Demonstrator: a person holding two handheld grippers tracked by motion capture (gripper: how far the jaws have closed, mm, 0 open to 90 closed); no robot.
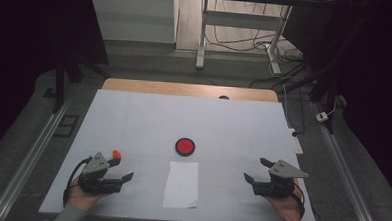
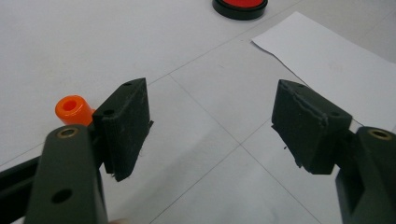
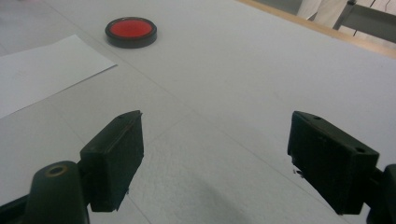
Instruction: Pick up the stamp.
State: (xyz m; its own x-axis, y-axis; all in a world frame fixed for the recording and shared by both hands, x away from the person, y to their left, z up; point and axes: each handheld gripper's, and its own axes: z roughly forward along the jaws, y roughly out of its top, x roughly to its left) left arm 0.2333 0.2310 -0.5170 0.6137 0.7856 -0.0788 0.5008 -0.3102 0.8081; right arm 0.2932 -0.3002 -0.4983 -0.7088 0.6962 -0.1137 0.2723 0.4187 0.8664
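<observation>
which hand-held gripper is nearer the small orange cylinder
Left. The left hand-held gripper sits right beside the orange cylinder; the right hand-held gripper is far across the table, past the white paper.

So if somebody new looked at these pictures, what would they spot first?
Probably the round red disc with a black rim, bright in the middle of the pale table, just beyond a white sheet of paper. Next, the little orange cylinder right by the left gripper. Both the left gripper and the right gripper sit near the table's front edge with jaws open and nothing in them.
</observation>
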